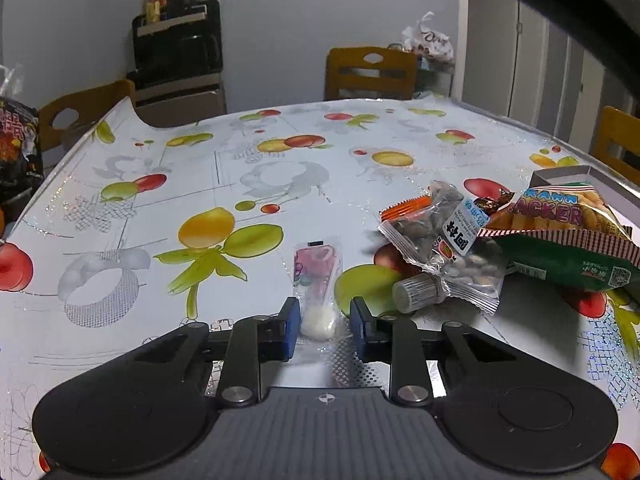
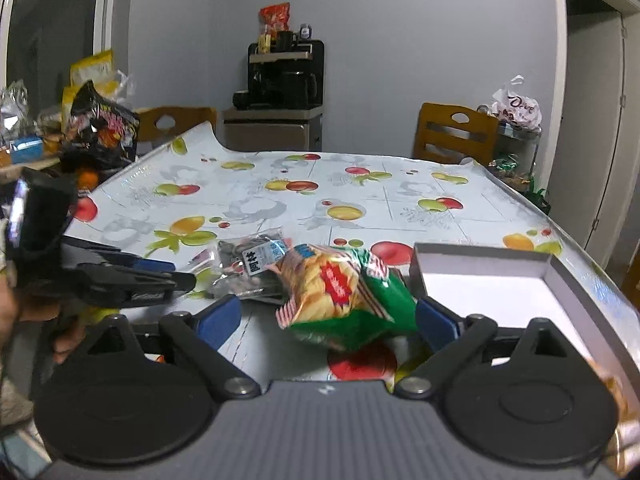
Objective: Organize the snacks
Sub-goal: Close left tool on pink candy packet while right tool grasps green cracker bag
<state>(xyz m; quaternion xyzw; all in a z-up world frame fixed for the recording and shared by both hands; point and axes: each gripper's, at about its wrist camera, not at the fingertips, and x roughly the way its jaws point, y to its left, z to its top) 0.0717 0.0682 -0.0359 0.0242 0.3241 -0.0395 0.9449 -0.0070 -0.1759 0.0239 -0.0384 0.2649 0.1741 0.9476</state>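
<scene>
The shallow grey cardboard box with a white floor [image 2: 520,276] sits at the table's right edge and, as far as its visible part shows, holds nothing, so the sorting looks barely begun. Touching its left wall lies the green and yellow crinkly bag of prawn crackers [image 2: 344,296], whose print reads "RAWN" over "ACKER" in the left wrist view [image 1: 560,232]. The right gripper [image 2: 328,316] stands wide apart around this bag, not yet pinching it. Against the bag's left side leans a clear plastic packet of brown nuts [image 1: 444,244] with a white and blue label in Chinese characters, an orange wrapper [image 1: 404,206] peeking from beneath. Nearer the table's front edge lies a small clear sachet with pink print and a white lump [image 1: 318,280], too small to read; the left gripper [image 1: 324,328] is released around its near end. All three packs remain on the fruit-patterned tablecloth [image 1: 240,184].
</scene>
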